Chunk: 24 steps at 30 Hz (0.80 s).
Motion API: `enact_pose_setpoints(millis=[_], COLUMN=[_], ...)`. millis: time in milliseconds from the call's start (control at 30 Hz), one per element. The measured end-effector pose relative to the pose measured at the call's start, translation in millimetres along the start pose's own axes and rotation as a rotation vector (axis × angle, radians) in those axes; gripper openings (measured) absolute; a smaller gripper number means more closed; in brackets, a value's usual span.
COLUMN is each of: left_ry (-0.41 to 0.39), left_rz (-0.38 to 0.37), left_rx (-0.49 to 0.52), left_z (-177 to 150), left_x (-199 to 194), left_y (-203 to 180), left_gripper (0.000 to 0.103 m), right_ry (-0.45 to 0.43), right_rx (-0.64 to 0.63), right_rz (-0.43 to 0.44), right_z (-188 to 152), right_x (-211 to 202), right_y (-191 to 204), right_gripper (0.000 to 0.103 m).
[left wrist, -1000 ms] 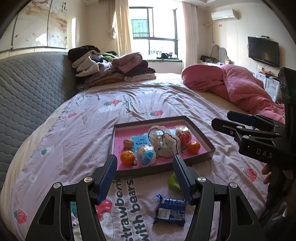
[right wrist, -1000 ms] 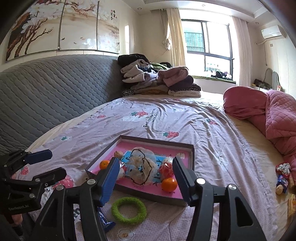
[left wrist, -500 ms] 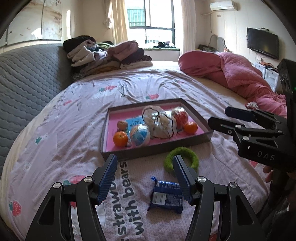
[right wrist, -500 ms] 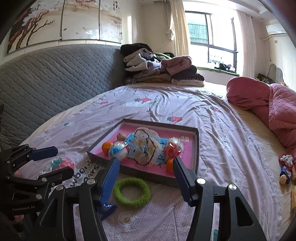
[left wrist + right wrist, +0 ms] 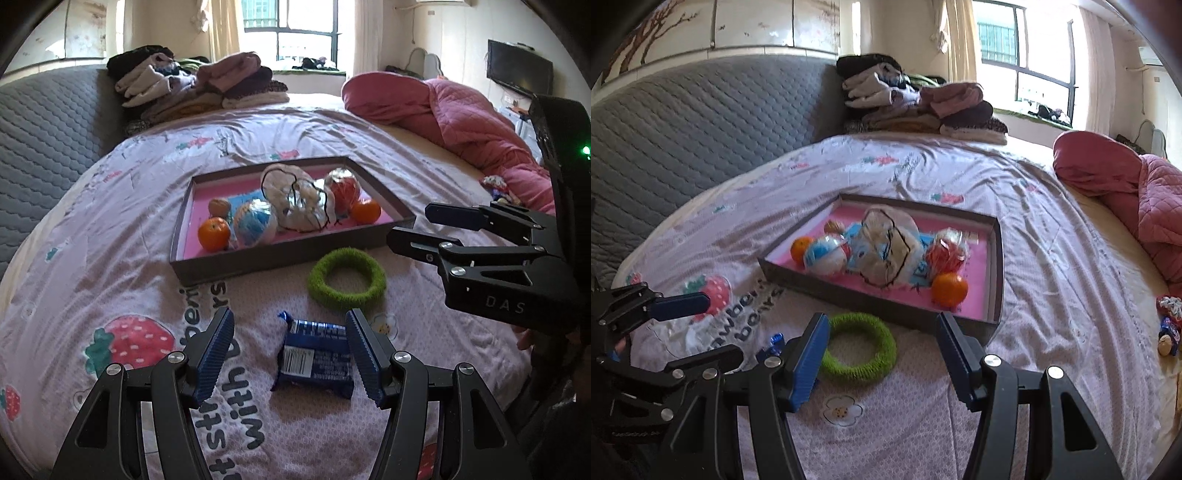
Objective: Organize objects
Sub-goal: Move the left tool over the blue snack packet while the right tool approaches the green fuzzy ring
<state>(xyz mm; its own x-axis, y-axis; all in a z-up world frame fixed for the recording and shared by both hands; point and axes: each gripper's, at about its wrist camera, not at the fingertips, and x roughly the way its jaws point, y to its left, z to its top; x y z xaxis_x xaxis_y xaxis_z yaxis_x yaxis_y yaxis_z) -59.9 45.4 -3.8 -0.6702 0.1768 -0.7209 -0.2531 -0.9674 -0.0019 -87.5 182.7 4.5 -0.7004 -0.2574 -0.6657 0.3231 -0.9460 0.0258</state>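
While both grippers hang over the bedsheet (image 5: 110, 236), neither one holds anything. The left gripper (image 5: 290, 354) has its fingers apart, and the blue snack packet (image 5: 316, 360) lies on the sheet between them, not touched. The right gripper (image 5: 881, 360) also stands with fingers apart; the green ring (image 5: 858, 349) lies just beside its left finger, on the sheet. Just beyond the ring is the shallow tray (image 5: 280, 254) with pink bottom. Inside it lie two oranges (image 5: 214, 233), two wrapped balls (image 5: 255, 223) and a white bag (image 5: 295, 201), close together.
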Motion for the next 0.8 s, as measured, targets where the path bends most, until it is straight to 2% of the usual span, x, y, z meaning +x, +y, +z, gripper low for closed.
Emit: enact_pose_setpoints(millis=[333, 800], left_ry=[0.057, 0.095], left_rz=[-0.021, -0.067], left_rx=[0.027, 0.050], left_z=[-15, -21], left_x=[16, 27], left_y=[-9, -14], left_gripper=[0.064, 0.064], right_ry=[0.034, 0.098], right_rx=[-0.005, 0.005], right_rz=[-0.008, 0.004], right_z=[-5, -14], right_x=[11, 32], right_y=[0, 0], right_gripper=[0.059, 0.059])
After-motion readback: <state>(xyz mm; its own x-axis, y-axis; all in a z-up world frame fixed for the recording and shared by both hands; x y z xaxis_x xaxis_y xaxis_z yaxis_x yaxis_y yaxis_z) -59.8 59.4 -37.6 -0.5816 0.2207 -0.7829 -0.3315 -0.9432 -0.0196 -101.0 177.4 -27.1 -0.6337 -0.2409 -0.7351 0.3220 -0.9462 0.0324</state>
